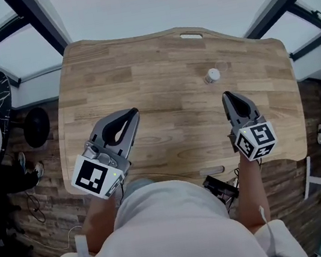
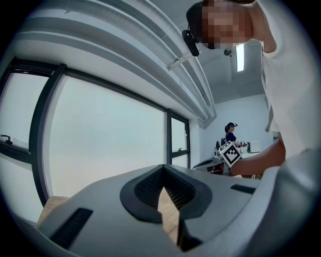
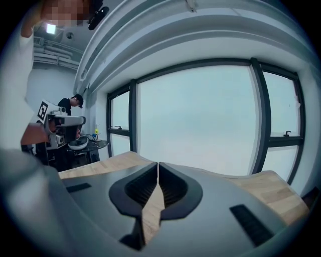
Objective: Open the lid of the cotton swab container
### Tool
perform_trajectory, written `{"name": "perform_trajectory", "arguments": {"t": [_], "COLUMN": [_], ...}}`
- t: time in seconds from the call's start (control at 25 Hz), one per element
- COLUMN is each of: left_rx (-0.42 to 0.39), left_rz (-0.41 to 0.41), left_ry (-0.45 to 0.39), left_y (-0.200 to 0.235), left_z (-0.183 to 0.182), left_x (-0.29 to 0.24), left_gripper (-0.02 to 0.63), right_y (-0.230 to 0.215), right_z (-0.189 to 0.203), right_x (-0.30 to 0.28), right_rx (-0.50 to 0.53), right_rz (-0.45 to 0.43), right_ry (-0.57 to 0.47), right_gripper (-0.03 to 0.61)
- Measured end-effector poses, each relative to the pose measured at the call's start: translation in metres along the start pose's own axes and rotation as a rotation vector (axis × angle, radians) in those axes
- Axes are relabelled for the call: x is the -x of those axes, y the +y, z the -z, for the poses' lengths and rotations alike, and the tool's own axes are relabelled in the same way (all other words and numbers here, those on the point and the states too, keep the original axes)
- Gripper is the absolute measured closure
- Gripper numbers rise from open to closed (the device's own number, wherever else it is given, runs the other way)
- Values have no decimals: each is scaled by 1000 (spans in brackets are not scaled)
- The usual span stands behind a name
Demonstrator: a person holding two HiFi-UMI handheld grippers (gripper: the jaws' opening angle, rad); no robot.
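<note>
Where the head view looks down on the light wooden tabletop with the wavy far edge [image 1: 168, 136], we find both hand-held tools over its near half, each pointing away from the person.

The left gripper [image 1: 134, 111], a grey two-jaw tool with a black-and-white marker cube at its rear, has its jaws pressed together. In the left gripper view [image 2: 163, 169] the ribbed black pads meet at the tip, and only a sliver of tabletop shows through the gap lower down. Nothing is between them.

The right gripper [image 1: 226, 93] is in the same condition. In the right gripper view [image 3: 157, 164] its jaws stand tip to tip with nothing caught, and bare wood shows behind the notch.

We note the small white round cotton swab container [image 1: 212, 76] upright on the tabletop. It stands just ahead of the right gripper's tips and slightly towards the left gripper's side, apart from both jaws. From the left gripper it lies well off to the right and farther forward. Its lid seam is too small for us to judge.

Beyond both grippers run the large dark-framed window panes [image 3: 200, 120].
</note>
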State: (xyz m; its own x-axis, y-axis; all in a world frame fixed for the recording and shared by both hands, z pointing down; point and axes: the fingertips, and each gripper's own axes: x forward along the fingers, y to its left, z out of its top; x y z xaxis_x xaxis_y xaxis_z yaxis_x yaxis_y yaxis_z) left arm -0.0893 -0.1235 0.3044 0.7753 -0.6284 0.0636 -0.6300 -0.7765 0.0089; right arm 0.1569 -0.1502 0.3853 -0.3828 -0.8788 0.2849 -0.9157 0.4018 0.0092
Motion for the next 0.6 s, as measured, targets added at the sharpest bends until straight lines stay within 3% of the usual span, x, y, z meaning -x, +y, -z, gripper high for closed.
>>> {"name": "perform_trajectory", "arguments": {"t": [0.6], "left_rx": [23], "left_rz": [-34], "left_ry": [-42], "left_y": [-5], "left_z": [-6], "left_x": [4], "left_gripper": [601], "right_y": [15], "right_z": [-40], "right_x": [33], "right_rx": [59], "right_rz": [-3], "right_ry": [-87], "right_gripper": [552]}}
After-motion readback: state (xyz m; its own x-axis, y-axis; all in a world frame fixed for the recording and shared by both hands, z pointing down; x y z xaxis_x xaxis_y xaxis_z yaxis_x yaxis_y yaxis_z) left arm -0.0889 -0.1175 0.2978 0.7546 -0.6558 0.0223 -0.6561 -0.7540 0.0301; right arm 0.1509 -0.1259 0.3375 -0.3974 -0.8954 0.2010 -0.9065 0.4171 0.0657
